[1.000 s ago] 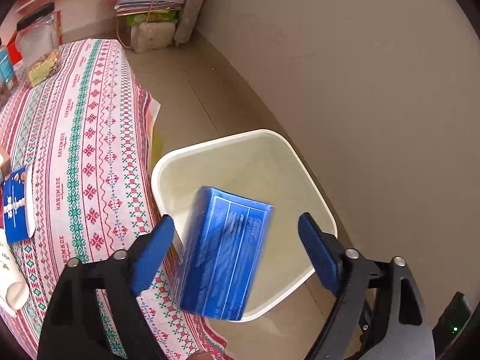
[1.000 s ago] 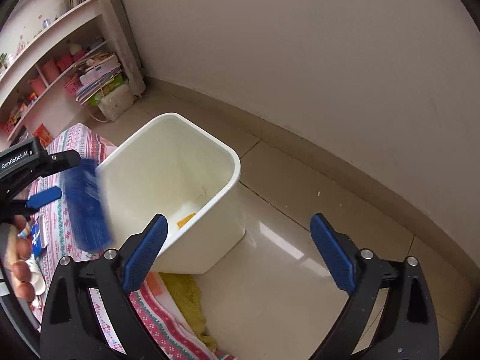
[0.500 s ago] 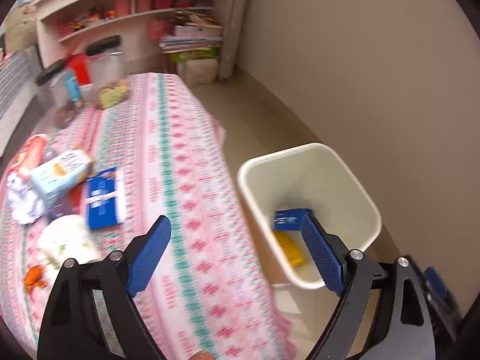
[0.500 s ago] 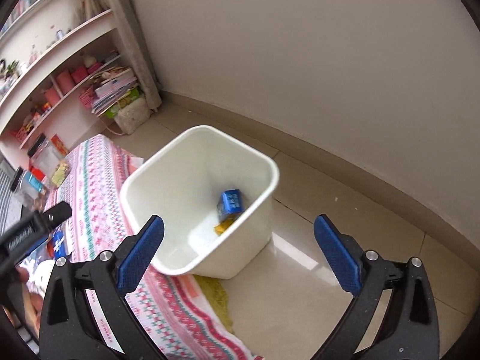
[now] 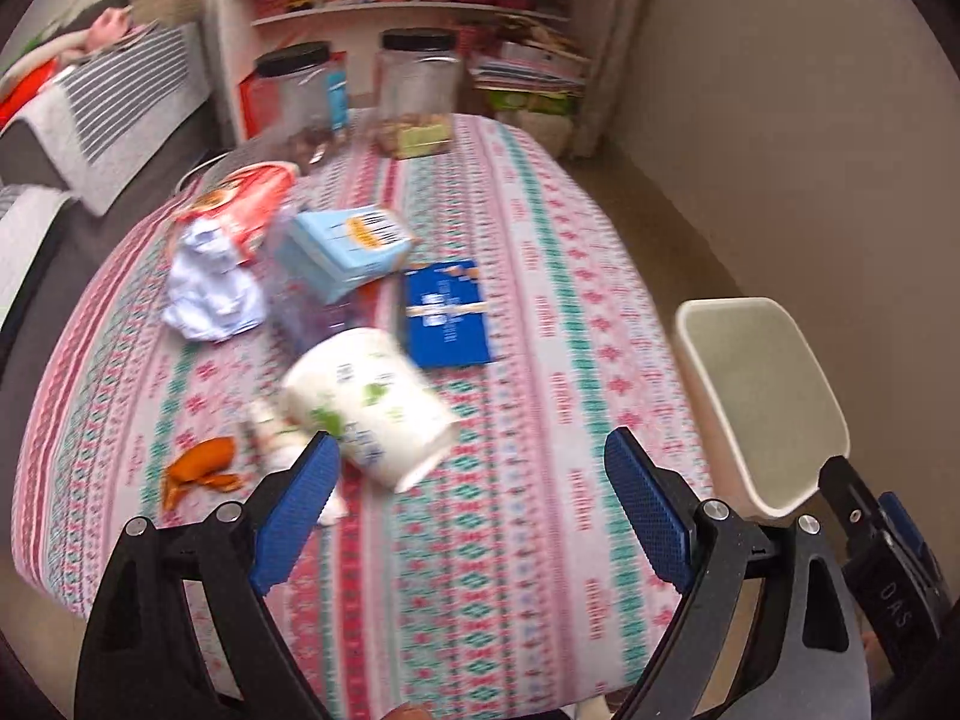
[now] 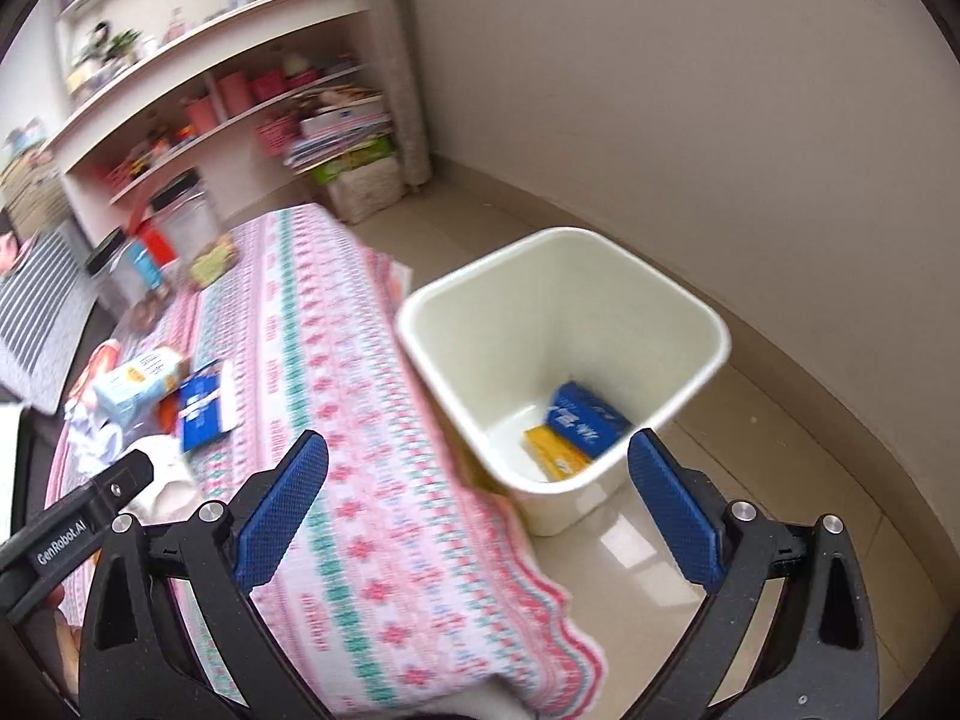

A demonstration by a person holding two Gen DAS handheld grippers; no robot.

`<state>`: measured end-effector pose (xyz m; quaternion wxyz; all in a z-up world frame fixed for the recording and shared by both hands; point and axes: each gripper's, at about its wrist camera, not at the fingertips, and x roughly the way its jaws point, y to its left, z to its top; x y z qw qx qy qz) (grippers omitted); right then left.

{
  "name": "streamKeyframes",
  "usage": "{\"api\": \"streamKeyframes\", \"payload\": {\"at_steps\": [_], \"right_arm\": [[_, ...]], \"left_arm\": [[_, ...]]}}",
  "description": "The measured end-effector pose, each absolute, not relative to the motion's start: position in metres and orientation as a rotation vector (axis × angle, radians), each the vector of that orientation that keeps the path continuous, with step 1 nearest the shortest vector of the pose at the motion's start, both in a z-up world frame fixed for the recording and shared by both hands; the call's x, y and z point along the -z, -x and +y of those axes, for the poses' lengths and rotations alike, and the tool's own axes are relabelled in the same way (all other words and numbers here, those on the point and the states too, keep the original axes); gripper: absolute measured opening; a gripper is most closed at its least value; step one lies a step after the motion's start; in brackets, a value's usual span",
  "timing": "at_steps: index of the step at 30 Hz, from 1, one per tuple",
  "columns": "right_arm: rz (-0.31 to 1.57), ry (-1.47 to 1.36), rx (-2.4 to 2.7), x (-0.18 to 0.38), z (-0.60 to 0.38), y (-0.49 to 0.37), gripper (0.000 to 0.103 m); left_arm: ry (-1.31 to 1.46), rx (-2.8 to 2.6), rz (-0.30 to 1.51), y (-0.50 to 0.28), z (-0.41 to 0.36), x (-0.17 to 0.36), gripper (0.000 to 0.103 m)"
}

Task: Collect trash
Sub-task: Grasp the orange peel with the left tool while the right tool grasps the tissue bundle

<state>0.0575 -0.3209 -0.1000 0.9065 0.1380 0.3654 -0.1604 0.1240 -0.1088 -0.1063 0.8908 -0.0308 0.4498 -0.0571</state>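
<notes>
My left gripper (image 5: 471, 480) is open and empty above the near part of the patterned tablecloth (image 5: 540, 312). On the cloth lie a white paper cup (image 5: 366, 399) on its side, a flat blue packet (image 5: 447, 315), a light blue carton (image 5: 345, 252), crumpled white paper (image 5: 207, 288), a red wrapper (image 5: 252, 201) and orange peel (image 5: 201, 468). The white bin (image 6: 564, 360) stands on the floor beside the table. A blue box (image 6: 585, 420) and a yellow packet (image 6: 555, 453) lie inside it. My right gripper (image 6: 477, 480) is open and empty, near the bin.
Two clear jars with black lids (image 5: 417, 90) stand at the table's far end. Shelves (image 6: 210, 108) with pink boxes and stacked papers line the back wall. A striped cushion (image 5: 114, 102) lies at the far left. Tiled floor (image 6: 780, 420) runs along the wall.
The blue box dropped from between my left fingers into the bin. My left gripper then swung left, away from the bin and over the table. My right gripper's view shifted left toward the table.
</notes>
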Motion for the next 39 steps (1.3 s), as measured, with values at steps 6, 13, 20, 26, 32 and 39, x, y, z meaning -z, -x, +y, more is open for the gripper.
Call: {"api": "streamKeyframes", "payload": {"at_steps": [6, 13, 20, 26, 32, 39], "right_arm": [[0.784, -0.237, 0.242, 0.103, -0.273, -0.073, 0.096], [0.819, -0.158, 0.154, 0.11, -0.224, -0.083, 0.096], [0.848, -0.081, 0.058, 0.116, -0.188, -0.087, 0.096], [0.896, -0.074, -0.121, 0.126, -0.171, -0.089, 0.096], [0.976, -0.088, -0.244, 0.143, -0.155, -0.098, 0.096], [1.005, -0.082, -0.315, 0.154, -0.124, -0.109, 0.096]], "left_arm": [[0.101, 0.013, 0.968, -0.124, -0.05, 0.126, 0.087], [0.041, -0.056, 1.023, -0.127, 0.01, 0.152, 0.087], [-0.036, 0.008, 1.1, -0.145, 0.049, 0.182, 0.087], [-0.141, 0.198, 1.15, -0.164, 0.047, 0.198, 0.087], [-0.229, 0.308, 1.095, -0.171, 0.038, 0.195, 0.067], [-0.15, 0.289, 1.076, -0.155, 0.063, 0.188, 0.028]]}}
